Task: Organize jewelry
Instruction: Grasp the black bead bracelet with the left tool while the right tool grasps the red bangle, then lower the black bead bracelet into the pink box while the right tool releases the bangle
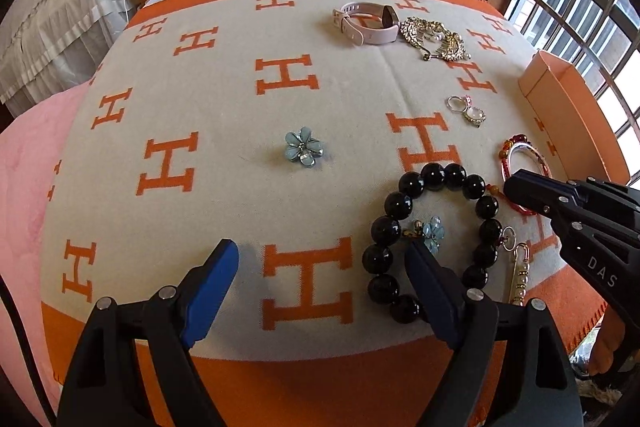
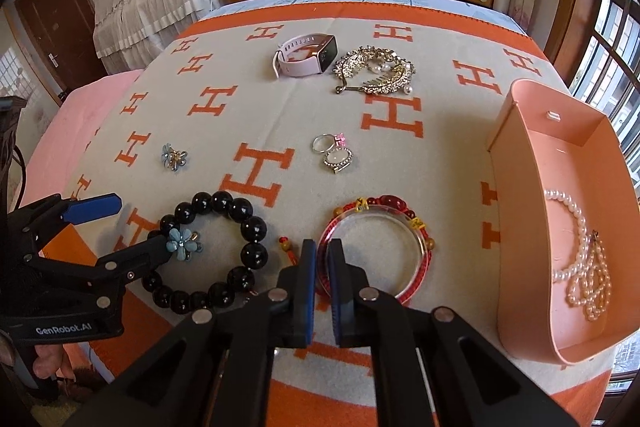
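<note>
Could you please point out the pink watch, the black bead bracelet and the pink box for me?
pink watch [image 2: 298, 65]: right wrist view, on its strap.
black bead bracelet [image 2: 252, 227]: right wrist view, on one bead.
pink box [image 2: 520, 227]: right wrist view, on its near wall.

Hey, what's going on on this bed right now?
Someone is sorting jewelry on an orange-and-cream H-patterned blanket. The right hand-held gripper is shut on a clear bangle with red cord. The left hand-held gripper is open beside a black bead bracelet. Pearl strands lie in the pink box.
</note>
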